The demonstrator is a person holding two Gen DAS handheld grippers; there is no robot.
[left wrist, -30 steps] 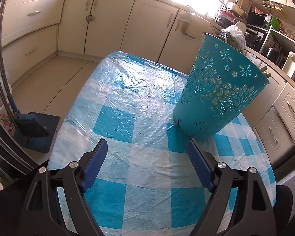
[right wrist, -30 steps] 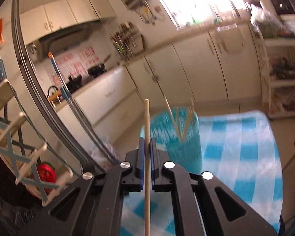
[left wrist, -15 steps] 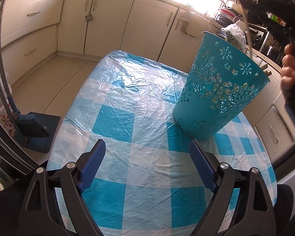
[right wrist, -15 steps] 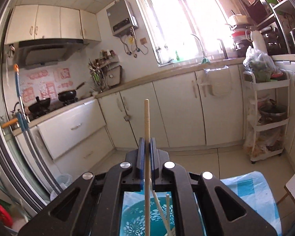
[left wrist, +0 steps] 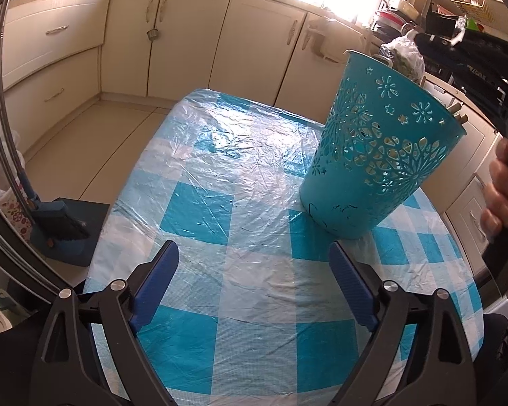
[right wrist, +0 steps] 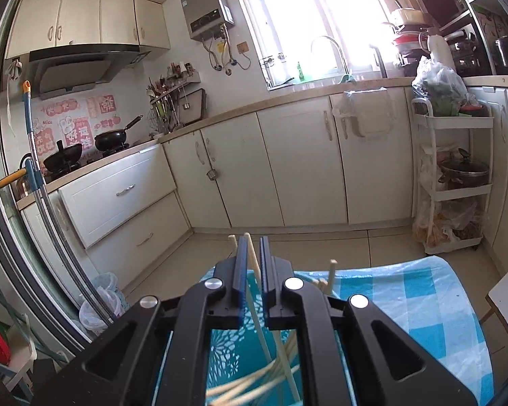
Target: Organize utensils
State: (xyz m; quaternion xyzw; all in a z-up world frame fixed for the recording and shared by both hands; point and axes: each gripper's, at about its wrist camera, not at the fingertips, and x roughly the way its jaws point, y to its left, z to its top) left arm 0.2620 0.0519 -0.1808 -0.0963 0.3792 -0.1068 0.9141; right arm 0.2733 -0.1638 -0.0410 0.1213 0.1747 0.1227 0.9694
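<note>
lowered over the basket (right wrist: 240, 355), right gripper (right wrist: 253, 260) jaws opening around a chopstick (right wrist: 254, 264); left gripper (left wrist: 254, 270) jaws wide, empty.

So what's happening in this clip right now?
A person with a gripper in each hand is putting chopsticks into a teal basket standing on a checked tablecloth. The right gripper is above the basket and its jaws are opening, with a chopstick leaning loose between them, its lower end down in the basket among others. The left gripper hangs wide open and empty over the cloth, near the basket but not touching it.
</note>
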